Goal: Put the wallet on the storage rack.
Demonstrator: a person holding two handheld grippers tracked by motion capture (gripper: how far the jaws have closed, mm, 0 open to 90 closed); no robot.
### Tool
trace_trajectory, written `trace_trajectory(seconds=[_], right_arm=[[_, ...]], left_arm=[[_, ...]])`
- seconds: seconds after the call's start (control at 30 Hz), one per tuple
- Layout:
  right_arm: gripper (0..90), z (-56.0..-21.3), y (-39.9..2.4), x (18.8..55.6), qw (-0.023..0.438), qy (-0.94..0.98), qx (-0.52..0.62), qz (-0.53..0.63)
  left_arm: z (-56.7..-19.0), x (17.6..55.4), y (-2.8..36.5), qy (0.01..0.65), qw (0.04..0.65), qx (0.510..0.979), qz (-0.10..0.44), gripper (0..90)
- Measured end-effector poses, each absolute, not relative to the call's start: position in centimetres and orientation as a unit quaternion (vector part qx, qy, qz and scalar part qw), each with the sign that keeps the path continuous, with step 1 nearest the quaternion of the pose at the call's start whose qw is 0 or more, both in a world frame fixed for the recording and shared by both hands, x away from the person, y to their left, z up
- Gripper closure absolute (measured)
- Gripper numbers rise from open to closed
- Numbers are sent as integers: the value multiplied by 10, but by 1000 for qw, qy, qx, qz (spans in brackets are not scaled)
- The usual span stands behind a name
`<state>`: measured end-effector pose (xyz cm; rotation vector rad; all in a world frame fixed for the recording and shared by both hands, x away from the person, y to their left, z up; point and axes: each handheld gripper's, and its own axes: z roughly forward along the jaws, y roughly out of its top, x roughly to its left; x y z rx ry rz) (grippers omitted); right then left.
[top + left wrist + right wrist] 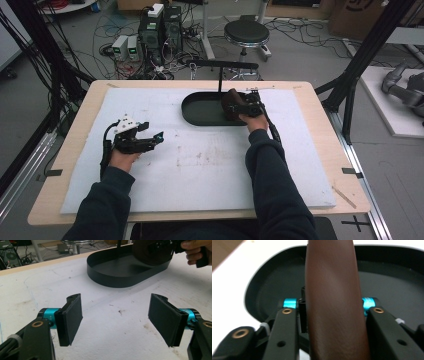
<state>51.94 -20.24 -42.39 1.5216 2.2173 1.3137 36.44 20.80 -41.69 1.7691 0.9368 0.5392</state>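
A dark brown, leather-like object (230,102) (332,302) stands upright between the jaws of my right gripper (234,106) (332,305), and the pads lie against its sides. It hangs over the right part of a black oval tray (197,114) (265,290). My left gripper (155,137) (116,320) rests on the white mat at the left, jaws wide open with nothing between them. From the left gripper view the tray (112,277) lies ahead, with the brown object (150,252) and the right hand above its far end.
A white mat (200,170) covers most of the wooden table (80,115). A black T-shaped stand (220,65) rises behind the tray at the far edge. Beyond the table are a stool (246,32), computer boxes (160,27) and cables on the floor.
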Motion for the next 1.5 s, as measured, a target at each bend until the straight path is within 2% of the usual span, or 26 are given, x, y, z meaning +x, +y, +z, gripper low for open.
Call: trace_trajectory(seconds=[0.03, 0.1, 0.23, 0.33, 0.5, 0.57, 0.63, 0.73, 0.87, 1.0, 1.13, 1.5], right_arm=[[468, -425, -203, 520, 86, 734, 510, 441], [382, -423, -204, 520, 105, 726, 519, 438], [318, -411, -217, 515, 164, 730, 522, 410], [314, -395, -235, 505, 196, 728, 514, 410], [265, -375, -266, 479, 196, 734, 498, 418], [262, -370, -278, 463, 215, 747, 465, 424], [200, -366, -290, 448, 210, 762, 457, 408], [200, -368, -304, 427, 226, 768, 431, 416], [200, -378, -320, 396, 254, 785, 396, 404], [200, -391, -328, 377, 252, 780, 395, 415], [200, -401, -330, 369, 254, 777, 393, 421], [200, -394, -331, 360, 272, 763, 395, 433]], left_arm=[[-417, 364, 208, 389, 509, 735, 224, 273], [-417, 364, 208, 390, 510, 734, 223, 273], [-417, 365, 209, 391, 511, 733, 223, 272], [-418, 365, 208, 391, 511, 733, 222, 273], [-418, 366, 211, 395, 516, 727, 220, 272], [-418, 366, 213, 400, 518, 724, 219, 257], [-418, 367, 214, 408, 520, 718, 221, 227], [-417, 367, 215, 406, 524, 714, 224, 181], [-414, 365, 215, 400, 523, 717, 229, 179], [-412, 364, 216, 399, 523, 716, 233, 180], [-412, 364, 217, 400, 522, 715, 237, 181], [-413, 358, 219, 397, 522, 715, 242, 192]])
